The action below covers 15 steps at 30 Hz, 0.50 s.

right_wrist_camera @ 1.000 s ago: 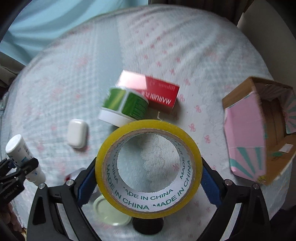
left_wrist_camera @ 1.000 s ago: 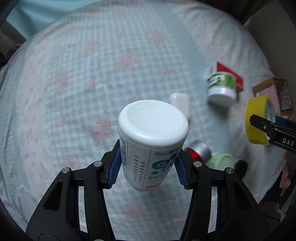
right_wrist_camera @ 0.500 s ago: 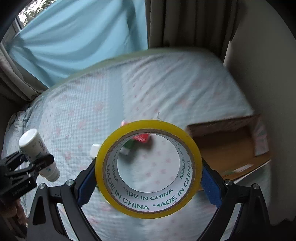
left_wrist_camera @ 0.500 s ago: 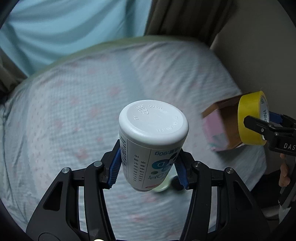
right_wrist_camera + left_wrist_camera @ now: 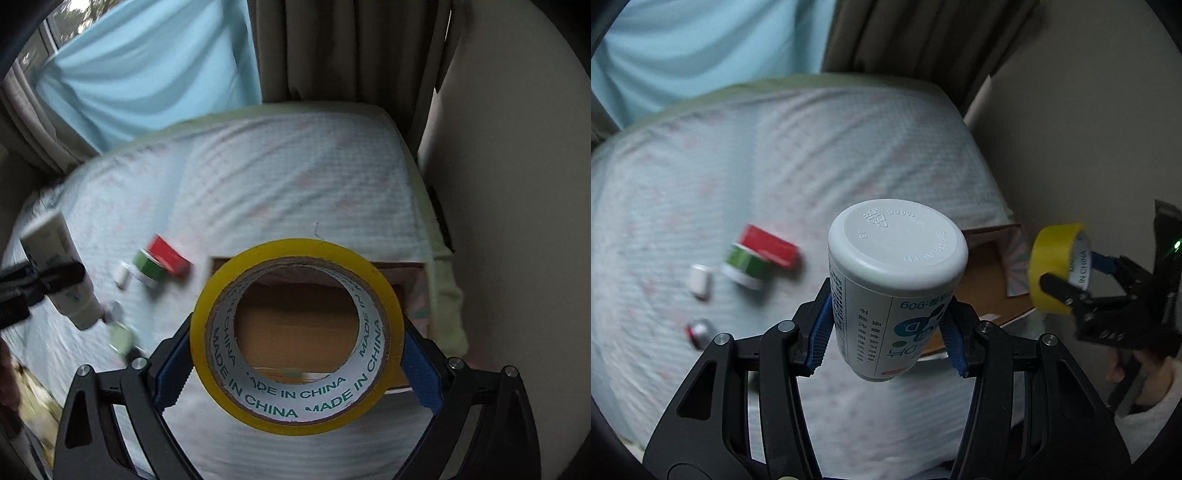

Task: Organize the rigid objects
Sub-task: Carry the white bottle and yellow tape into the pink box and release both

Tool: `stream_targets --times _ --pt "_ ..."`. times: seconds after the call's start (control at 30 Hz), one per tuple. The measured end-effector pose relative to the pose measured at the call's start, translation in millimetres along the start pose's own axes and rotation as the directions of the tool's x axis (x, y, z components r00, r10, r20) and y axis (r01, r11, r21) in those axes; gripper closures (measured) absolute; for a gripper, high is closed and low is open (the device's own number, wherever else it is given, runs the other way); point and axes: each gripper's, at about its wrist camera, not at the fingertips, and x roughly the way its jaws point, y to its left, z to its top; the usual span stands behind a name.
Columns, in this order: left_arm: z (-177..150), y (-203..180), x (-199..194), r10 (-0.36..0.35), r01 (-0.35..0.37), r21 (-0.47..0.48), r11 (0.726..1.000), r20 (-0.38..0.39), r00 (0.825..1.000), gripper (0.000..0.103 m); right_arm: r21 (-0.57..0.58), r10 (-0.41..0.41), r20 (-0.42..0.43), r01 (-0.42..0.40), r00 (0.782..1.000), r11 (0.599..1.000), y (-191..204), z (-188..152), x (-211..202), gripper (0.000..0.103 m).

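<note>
Well, on my left wrist view the left gripper (image 5: pixel 888 332) pinches a white bottle (image 5: pixel 892 291) between its 2 blue pads, held above the bed (image 5: pixel 812 155), with a red box (image 5: pixel 770 245), a green jar (image 5: pixel 748 266) and an open carton (image 5: pixel 988 280) beyond. On my right wrist view the right gripper (image 5: pixel 295 363) clamps a yellow tape roll (image 5: pixel 295 336) upright, over the carton (image 5: pixel 410 280) at the bed's (image 5: pixel 277 166) right edge.
</note>
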Motion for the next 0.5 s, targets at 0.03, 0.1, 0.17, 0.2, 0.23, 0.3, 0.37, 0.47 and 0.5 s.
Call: stream_targets --times 0.03,0.1,0.17,0.2,0.23,0.3,0.37,0.47,0.5 --pt "2 -11 10 -0.002 0.002 -0.002 1.000 -0.014 1.000 0.055 -0.017 -0.007 -0.013 0.007 1.000 1.000 -12 -2 7 0.007" --pt "7 -35 37 0.003 -0.003 0.003 1.000 -0.053 0.999 0.055 -0.041 -0.019 -0.035 0.018 0.999 0.999 -30 -7 20 0.007" --pt "9 -52 61 0.005 -0.004 0.007 1.000 -0.089 0.996 0.055 -0.058 -0.028 -0.057 0.025 0.998 0.998 -45 -13 32 0.007" --pt "10 -61 75 0.009 -0.008 0.012 1.000 -0.109 0.994 0.055 -0.062 -0.026 -0.068 0.021 0.997 0.998 -53 -16 41 0.007" --pt "11 -66 86 0.014 -0.012 0.016 1.000 -0.124 0.992 0.055 -0.064 -0.020 -0.074 0.016 0.997 0.998 -59 -17 48 0.007" --pt "12 -77 117 0.028 -0.024 0.023 0.999 -0.169 0.985 0.055 -0.068 -0.004 -0.087 -0.002 0.996 0.998 -70 -22 61 0.007" --pt "11 -85 146 0.041 -0.036 0.029 0.999 -0.213 0.976 0.055 -0.079 0.002 -0.098 -0.010 0.995 0.997 -81 -27 80 0.007" --pt "9 -92 191 0.071 -0.064 0.033 0.997 -0.267 0.961 0.055 -0.116 -0.005 -0.110 -0.008 0.994 0.993 -87 -35 105 0.007" --pt "8 -93 204 0.080 -0.072 0.037 0.997 -0.286 0.955 0.055 -0.136 -0.007 -0.112 -0.008 0.994 0.991 -87 -38 114 0.007"
